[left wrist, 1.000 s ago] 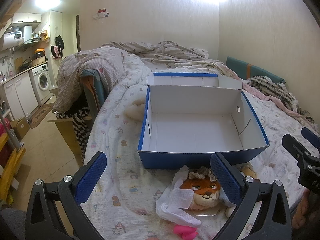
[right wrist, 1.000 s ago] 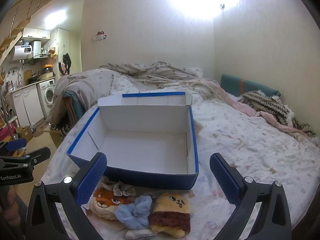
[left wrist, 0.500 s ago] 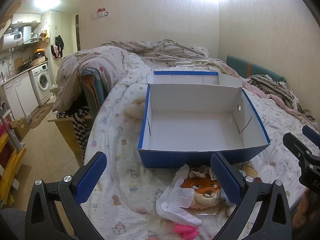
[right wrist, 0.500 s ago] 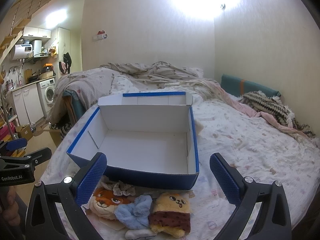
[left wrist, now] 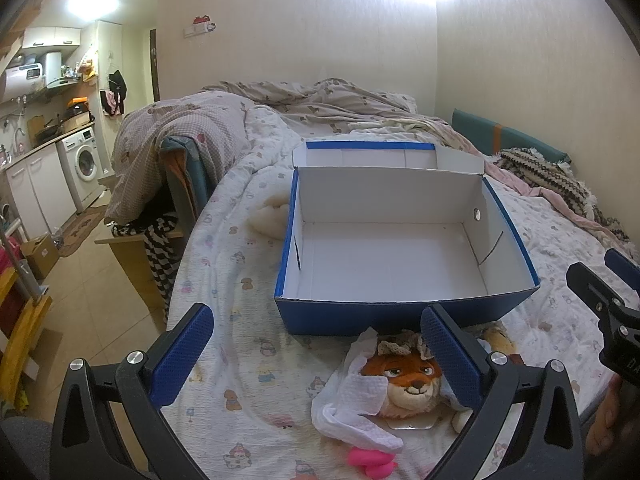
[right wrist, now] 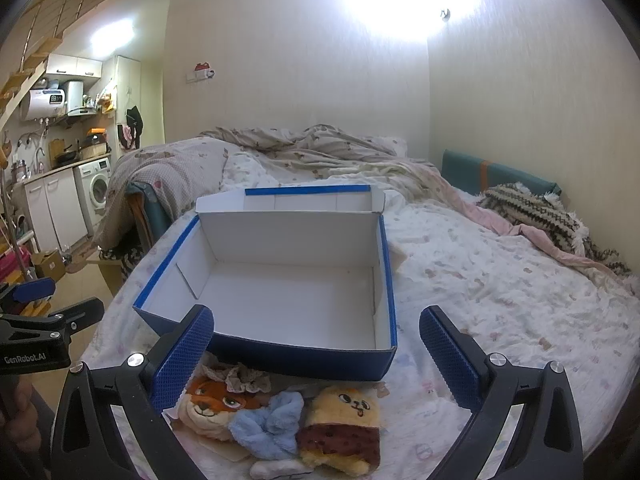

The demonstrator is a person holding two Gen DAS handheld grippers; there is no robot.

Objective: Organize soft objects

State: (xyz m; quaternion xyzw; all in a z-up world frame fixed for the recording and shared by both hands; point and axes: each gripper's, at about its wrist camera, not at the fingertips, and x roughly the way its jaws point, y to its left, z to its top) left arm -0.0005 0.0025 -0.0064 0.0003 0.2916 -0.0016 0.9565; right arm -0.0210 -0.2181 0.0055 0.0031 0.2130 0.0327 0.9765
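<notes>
Several soft toys are lying bunched together on the bed (right wrist: 500, 300) at its near edge, just in front of the blue box (right wrist: 280, 356): a fox plush (right wrist: 212, 404), a light blue scrunchie (right wrist: 268, 428) touching it, and a yellow-and-brown plush (right wrist: 344, 424) beside that. A white cloth (left wrist: 352, 400) is draping over the fox plush's side, and a pink item (left wrist: 372, 460) is lying at the very edge below it. The blue box is sitting open with its white interior bare and its lid folded back toward the rumpled duvet (left wrist: 320, 100). Left gripper (left wrist: 316, 356) is hovering with fingers spread wide, holding nothing, the fox plush partly behind its right finger. Right gripper (right wrist: 316, 356) is likewise gaping wide and holding nothing, above the toys.
</notes>
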